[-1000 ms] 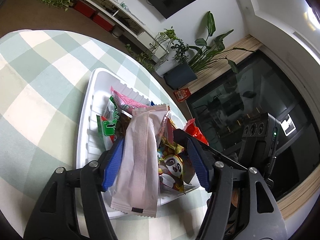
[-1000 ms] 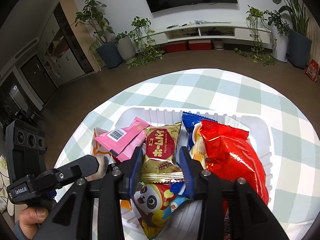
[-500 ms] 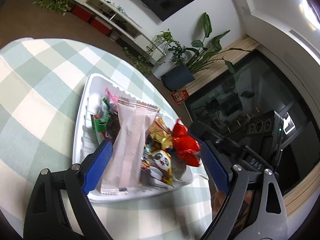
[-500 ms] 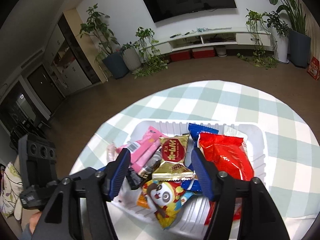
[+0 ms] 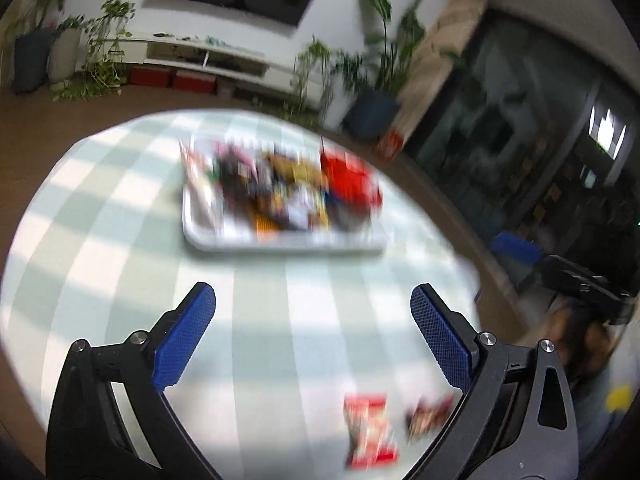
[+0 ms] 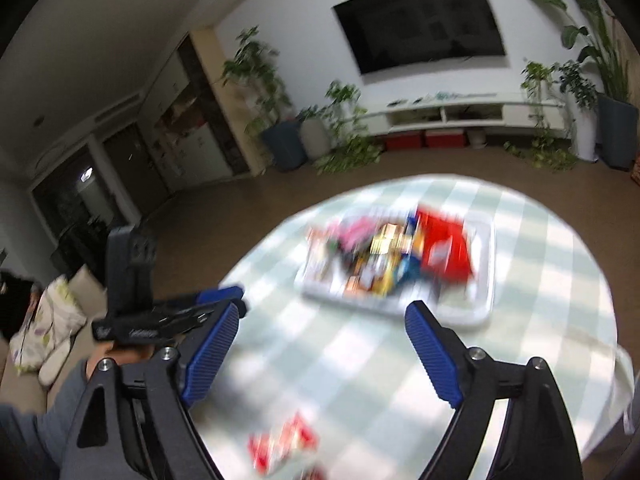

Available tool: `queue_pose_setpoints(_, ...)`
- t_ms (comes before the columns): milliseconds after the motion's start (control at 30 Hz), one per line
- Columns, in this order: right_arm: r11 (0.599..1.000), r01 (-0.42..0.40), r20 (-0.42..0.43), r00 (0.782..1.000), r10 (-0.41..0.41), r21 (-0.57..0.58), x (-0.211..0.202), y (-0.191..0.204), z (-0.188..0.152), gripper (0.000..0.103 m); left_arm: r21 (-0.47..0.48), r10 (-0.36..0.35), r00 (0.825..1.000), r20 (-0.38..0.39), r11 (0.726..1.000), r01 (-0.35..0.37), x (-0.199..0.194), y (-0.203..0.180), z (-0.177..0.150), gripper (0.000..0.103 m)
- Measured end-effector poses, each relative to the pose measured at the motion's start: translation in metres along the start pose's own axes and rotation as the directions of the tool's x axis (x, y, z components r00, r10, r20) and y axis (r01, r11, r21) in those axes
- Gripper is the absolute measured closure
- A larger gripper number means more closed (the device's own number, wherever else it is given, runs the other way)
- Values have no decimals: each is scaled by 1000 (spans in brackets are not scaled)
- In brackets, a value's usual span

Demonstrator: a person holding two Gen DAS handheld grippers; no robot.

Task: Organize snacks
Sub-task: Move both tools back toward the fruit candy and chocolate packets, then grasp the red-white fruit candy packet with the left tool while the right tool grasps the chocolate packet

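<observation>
Both views are motion-blurred. The left hand-held gripper [image 5: 313,304] stands spread wide with nothing between its blue pads [image 5: 184,338]; its jaws have just been opening. The right hand-held gripper [image 6: 322,322] is likewise spread and empty, its jaws also having just opened. The white tray [image 5: 280,246] sits mid-worktop on the green-checked cloth [image 5: 120,240], heaped with mixed snack packets, a large red bag [image 5: 352,184] at its right end. Both grippers hang well apart from the tray, on the near side. Two loose packets lie on the cloth near the front edge: a red-and-white packet [image 5: 370,428] and, just beside it, a darker packet [image 5: 428,420]; their print is unreadable. Assessment: the step in hand appears to be going for the remaining loose packets. Recommended practice: slow down so the view steadies, lower one gripper over a single packet with the pads straddling its short side, close on an edge or seam rather than the flat face, and keep the other gripper clear of the tray.
</observation>
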State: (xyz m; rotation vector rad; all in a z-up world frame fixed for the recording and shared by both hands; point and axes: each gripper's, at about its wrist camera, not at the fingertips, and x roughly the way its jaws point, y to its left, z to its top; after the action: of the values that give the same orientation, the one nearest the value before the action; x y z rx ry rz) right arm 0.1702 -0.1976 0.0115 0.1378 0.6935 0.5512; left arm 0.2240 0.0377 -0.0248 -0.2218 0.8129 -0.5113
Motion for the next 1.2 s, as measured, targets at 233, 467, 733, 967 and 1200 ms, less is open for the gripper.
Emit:
queue_pose_setpoints(233, 981, 63, -237, 966, -107, -184, 2, 20, -86, 28, 183, 111, 978, -174, 980, -79, 17, -52, -75, 4)
queue_pose_setpoints(467, 975, 50, -334, 935, -122, -216, 21, 14, -105, 36, 261, 184, 956, -230, 958, -121, 35, -71, -102, 4)
queue_pose_setpoints(733, 943, 19, -433, 885, -170, -332, 45, 23, -114, 42, 328, 208, 939, -273, 938, -113, 48, -72, -100, 24)
queue_pose_setpoints(967, 935, 1, -471, 864, -179, -354, 61, 23, -115, 42, 330, 207, 934, -292, 938, -105, 54, -70, -102, 36)
queue_pose_setpoints(1200, 935, -20, -497, 851, -171, -355, 71, 21, -114, 45, 369, 210, 929, -306, 925, -88, 58, -75, -100, 46)
